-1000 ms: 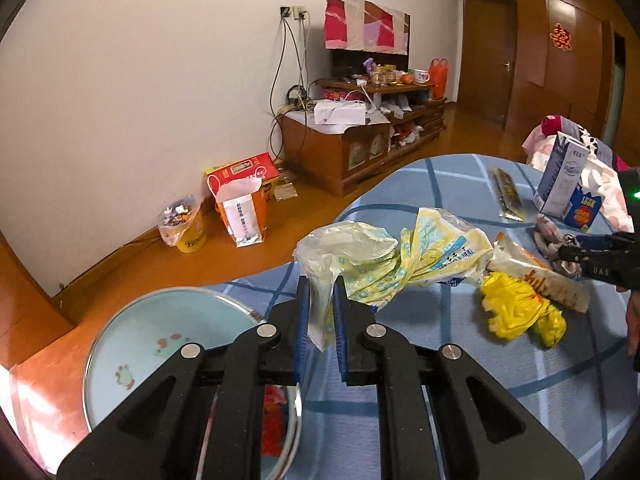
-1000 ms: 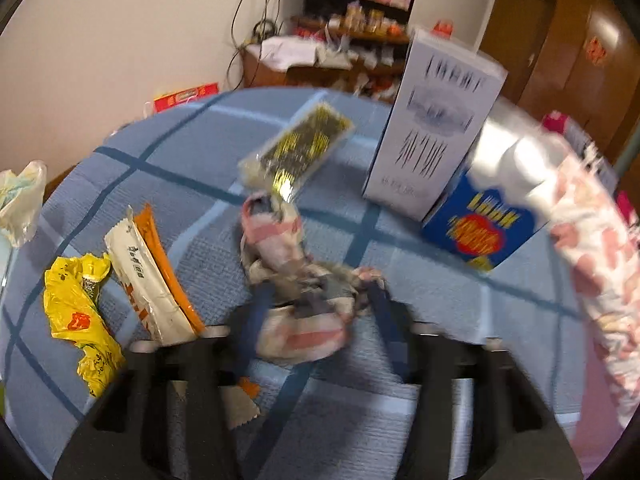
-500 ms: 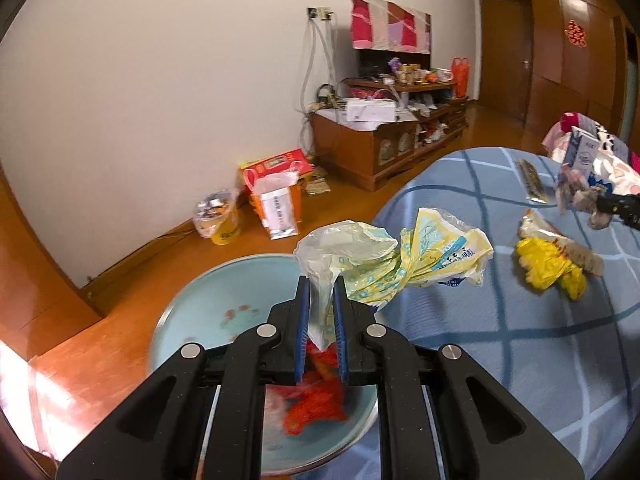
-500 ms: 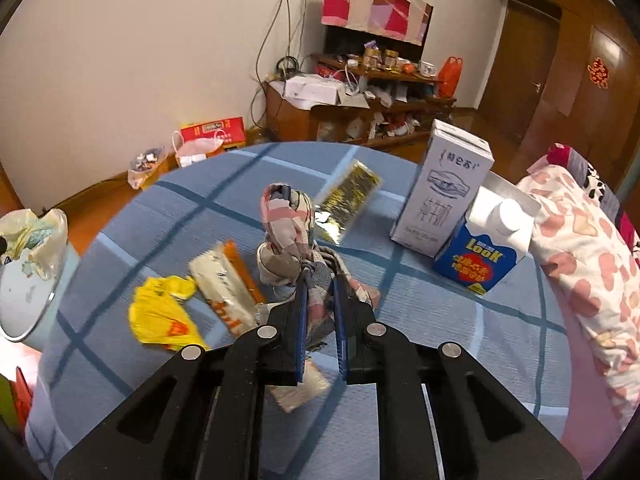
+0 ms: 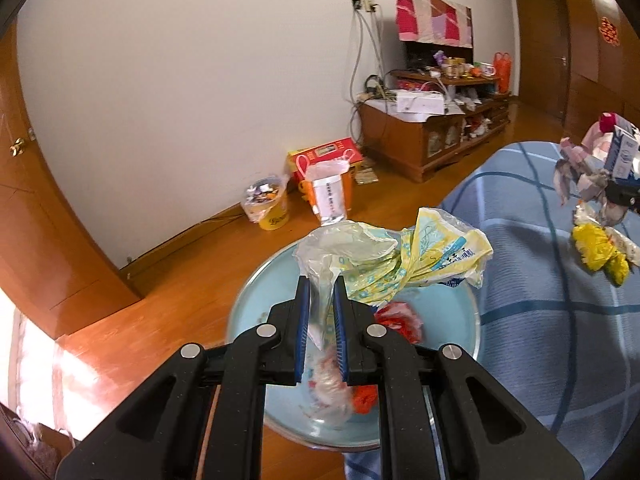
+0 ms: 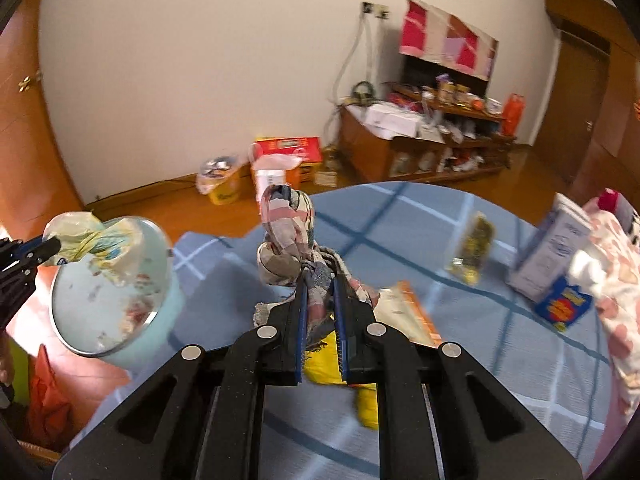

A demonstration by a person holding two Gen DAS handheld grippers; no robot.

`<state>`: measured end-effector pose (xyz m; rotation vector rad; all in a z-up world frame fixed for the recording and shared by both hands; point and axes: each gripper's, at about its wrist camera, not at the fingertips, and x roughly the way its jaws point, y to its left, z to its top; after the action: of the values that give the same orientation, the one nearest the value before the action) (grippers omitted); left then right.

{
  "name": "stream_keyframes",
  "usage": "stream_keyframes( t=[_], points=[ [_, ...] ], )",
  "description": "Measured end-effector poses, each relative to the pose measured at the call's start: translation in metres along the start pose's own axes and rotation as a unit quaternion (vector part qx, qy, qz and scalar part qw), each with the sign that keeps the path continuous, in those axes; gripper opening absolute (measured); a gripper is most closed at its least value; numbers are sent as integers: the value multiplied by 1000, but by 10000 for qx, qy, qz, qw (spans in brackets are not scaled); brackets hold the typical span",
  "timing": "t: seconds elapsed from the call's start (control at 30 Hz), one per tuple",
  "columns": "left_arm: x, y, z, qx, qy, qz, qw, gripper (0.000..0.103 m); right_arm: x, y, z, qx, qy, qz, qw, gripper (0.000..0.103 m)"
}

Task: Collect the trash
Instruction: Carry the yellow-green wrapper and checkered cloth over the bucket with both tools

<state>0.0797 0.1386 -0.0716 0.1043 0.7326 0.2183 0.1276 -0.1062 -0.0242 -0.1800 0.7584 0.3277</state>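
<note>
I have my left gripper (image 5: 319, 312) clamped on a crumpled yellow-and-clear plastic bag (image 5: 394, 256), which hangs right over the pale blue bin (image 5: 256, 304) beside the table; I judge this piece is ready to drop. The bin already has some red and whitish scraps (image 5: 400, 322) in its bottom, so part of the collecting looks done. My right gripper (image 6: 319, 312) has its jaws pressed together on a wad of pink-and-grey checked rag or wrapper (image 6: 288, 236), lifted clear of the blue checked tablecloth (image 6: 500, 344) and well apart from the bin, so it needs carrying across. On the table I see a yellow wrapper (image 6: 332, 368) just below my right fingers, a white-and-orange snack packet (image 6: 404, 312) beside it, and a dark gold packet (image 6: 472, 252) farther off. The two cartons (image 6: 556, 260) near the flowered cloth may or may not be trash; I cannot tell. I would call the job roughly midway.
</note>
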Motion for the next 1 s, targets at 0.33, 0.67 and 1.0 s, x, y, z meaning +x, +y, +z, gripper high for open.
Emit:
stream_keyframes(
  t=[0.33,0.67,1.0],
  points=[
    [-8,31,-14,-255,-87,276,9993,12,9,60,1,-345,-63,392,9986,13],
    [-14,56,-23,-418,-190,498,9977,12,14,109,3,-618,-106,693,9956,13],
    [-16,68,-25,-526,-252,638,9963,12,20,140,8,-815,-124,901,9925,13]
  ],
)
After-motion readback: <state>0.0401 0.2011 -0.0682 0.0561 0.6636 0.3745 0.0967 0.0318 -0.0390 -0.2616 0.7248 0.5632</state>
